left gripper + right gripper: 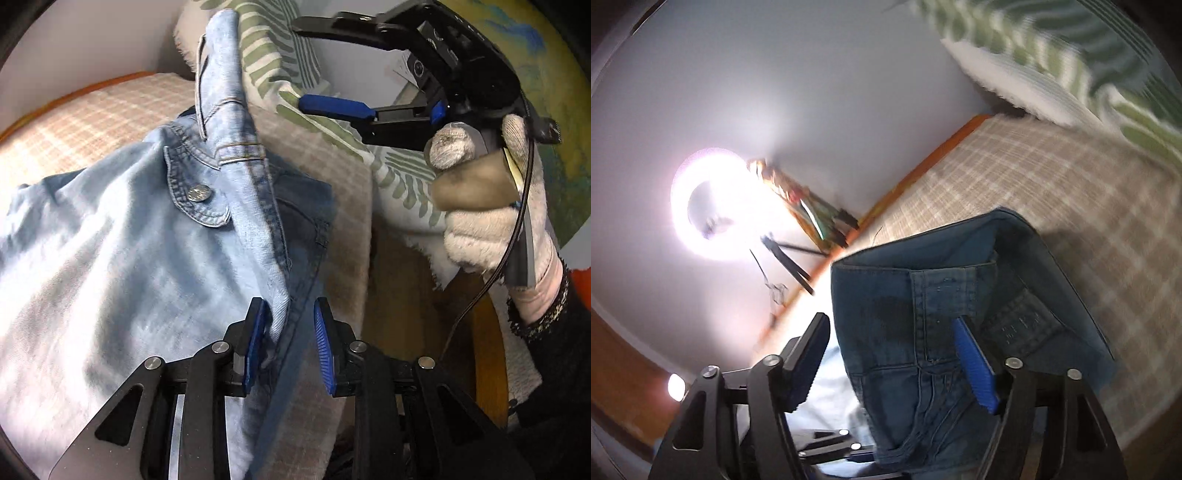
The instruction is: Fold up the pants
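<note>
Light blue denim pants [122, 258] lie on a checked beige bedspread [92, 110], a pocket flap with a metal button showing, the waistband edge raised. My left gripper [290, 339] is open, the denim fold lying against its left pad [256, 343]. My right gripper [314, 66] shows in the left wrist view, held by a gloved hand [495, 206], open and empty above the pants. In the right wrist view the right gripper [894, 354] is open over the darker denim waistband [923, 314], touching nothing clearly.
A leaf-print pillow [288, 55] and white pillow [1015, 85] sit at the bed's head. An orange bed frame edge [923, 162] runs by a white wall. A bright ring light on a tripod [713, 203] stands beside the bed.
</note>
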### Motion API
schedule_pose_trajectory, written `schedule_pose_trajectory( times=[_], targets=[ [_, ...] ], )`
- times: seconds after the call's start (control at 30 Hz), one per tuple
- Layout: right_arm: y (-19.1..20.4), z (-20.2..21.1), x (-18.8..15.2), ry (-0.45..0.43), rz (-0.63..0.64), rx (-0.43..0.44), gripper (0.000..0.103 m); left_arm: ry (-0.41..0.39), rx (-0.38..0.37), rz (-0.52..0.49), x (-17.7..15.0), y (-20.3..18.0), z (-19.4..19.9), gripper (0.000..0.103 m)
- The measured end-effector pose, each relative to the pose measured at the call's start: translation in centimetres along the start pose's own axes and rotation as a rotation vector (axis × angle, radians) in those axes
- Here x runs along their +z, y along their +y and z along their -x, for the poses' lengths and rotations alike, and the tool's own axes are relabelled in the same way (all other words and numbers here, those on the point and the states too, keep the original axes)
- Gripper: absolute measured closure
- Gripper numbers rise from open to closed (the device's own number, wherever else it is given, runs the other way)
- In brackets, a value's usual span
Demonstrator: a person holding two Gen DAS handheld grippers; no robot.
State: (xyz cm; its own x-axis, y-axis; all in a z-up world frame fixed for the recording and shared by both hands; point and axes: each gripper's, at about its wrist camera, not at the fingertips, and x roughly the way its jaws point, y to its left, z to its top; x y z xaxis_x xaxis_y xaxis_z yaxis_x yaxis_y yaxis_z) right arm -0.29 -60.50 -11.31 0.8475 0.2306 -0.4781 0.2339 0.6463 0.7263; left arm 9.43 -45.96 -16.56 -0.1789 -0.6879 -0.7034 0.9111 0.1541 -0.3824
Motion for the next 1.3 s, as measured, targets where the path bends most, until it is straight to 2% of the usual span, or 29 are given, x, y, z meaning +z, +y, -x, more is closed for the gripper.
schedule_pose_trajectory(
  times=[0.07, 0.2, 0.23, 0.3, 0.37, 0.43, 0.47, 0.53, 0.63, 0.77, 0.83, 0.87, 0.97, 1.03, 1.1, 1.17, 1.2, 1.23, 1.27, 1.3],
  targets=[
    [-1.3, 1.0, 0.0, -0.013, -0.059, 0.02, 0.028, 0.007, 0.005, -0.008, 0.6, -0.5, -0.7, 0.08],
    [-3.5, 2.0, 0.1, 0.002, -0.156, 0.118, 0.022, 0.008, -0.023, 0.008, 0.6, -0.7, -0.7, 0.08],
    [-3.6, 1.9, 0.2, 0.012, -0.154, 0.101, 0.02, 0.005, -0.025, 0.01, 0.5, -0.5, -0.2, 0.08],
    [-3.6, 1.0, 0.3, 0.049, -0.105, 0.005, 0.02, -0.01, -0.019, 0.02, 0.4, -0.3, 1.0, 0.08],
    [-3.7, -0.1, 0.4, 0.079, -0.049, -0.085, 0.03, -0.033, -0.01, 0.035, -0.1, 0.1, 3.2, 0.075],
    [-3.7, -1.7, 0.4, 0.131, 0.033, -0.228, 0.055, -0.069, 0.035, 0.061, -0.9, 1.0, 6.1, 0.075],
    [-3.6, -2.5, 0.3, 0.155, 0.089, -0.309, 0.064, -0.083, 0.066, 0.073, -1.5, 1.6, 7.7, 0.075],
    [-3.2, -3.3, -0.2, 0.181, 0.183, -0.409, 0.081, -0.108, 0.152, 0.09, -3.5, 2.6, 10.4, 0.075],
    [-2.1, -2.8, -0.4, 0.163, 0.262, -0.434, 0.097, -0.135, 0.277, 0.139, -6.1, 4.7, 13.8, 0.075],
    [0.4, 0.5, 0.0, 0.029, 0.324, -0.328, 0.099, -0.153, 0.367, 0.228, -10.0, 7.0, 16.7, 0.075],
    [-0.3, 1.0, -0.3, 0.013, 0.321, -0.339, 0.099, -0.148, 0.375, 0.258, -11.8, 7.3, 17.5, 0.075],
    [-1.4, 0.8, -0.6, 0.041, 0.31, -0.364, 0.099, -0.142, 0.372, 0.265, -12.4, 7.3, 17.5, 0.075],
    [-4.1, -0.8, -1.7, 0.151, 0.288, -0.455, 0.092, -0.109, 0.352, 0.26, -13.4, 6.8, 16.3, 0.075],
    [-4.7, -0.8, -2.1, 0.17, 0.312, -0.55, 0.066, -0.093, 0.338, 0.264, -13.6, 6.6, 15.5, 0.075],
    [-4.0, -0.1, -1.8, 0.135, 0.347, -0.625, 0.062, -0.099, 0.331, 0.271, -13.7, 6.7, 15.2, 0.075],
    [-2.7, 0.8, -1.2, 0.096, 0.385, -0.644, 0.061, -0.119, 0.328, 0.275, -13.6, 6.7, 15.0, 0.075],
    [-1.4, 1.2, -0.6, 0.063, 0.416, -0.643, 0.055, -0.129, 0.329, 0.279, -13.5, 6.8, 14.9, 0.075],
    [-0.6, 1.2, -0.3, 0.04, 0.442, -0.633, 0.045, -0.136, 0.327, 0.284, -13.5, 6.9, 14.8, 0.075],
    [0.8, 1.1, 0.2, 0.01, 0.485, -0.599, 0.039, -0.139, 0.321, 0.292, -13.5, 7.1, 14.6, 0.075],
    [1.6, 0.7, 0.7, 0.0, 0.517, -0.571, 0.027, -0.137, 0.321, 0.299, -13.6, 7.4, 14.4, 0.075]
  ],
)
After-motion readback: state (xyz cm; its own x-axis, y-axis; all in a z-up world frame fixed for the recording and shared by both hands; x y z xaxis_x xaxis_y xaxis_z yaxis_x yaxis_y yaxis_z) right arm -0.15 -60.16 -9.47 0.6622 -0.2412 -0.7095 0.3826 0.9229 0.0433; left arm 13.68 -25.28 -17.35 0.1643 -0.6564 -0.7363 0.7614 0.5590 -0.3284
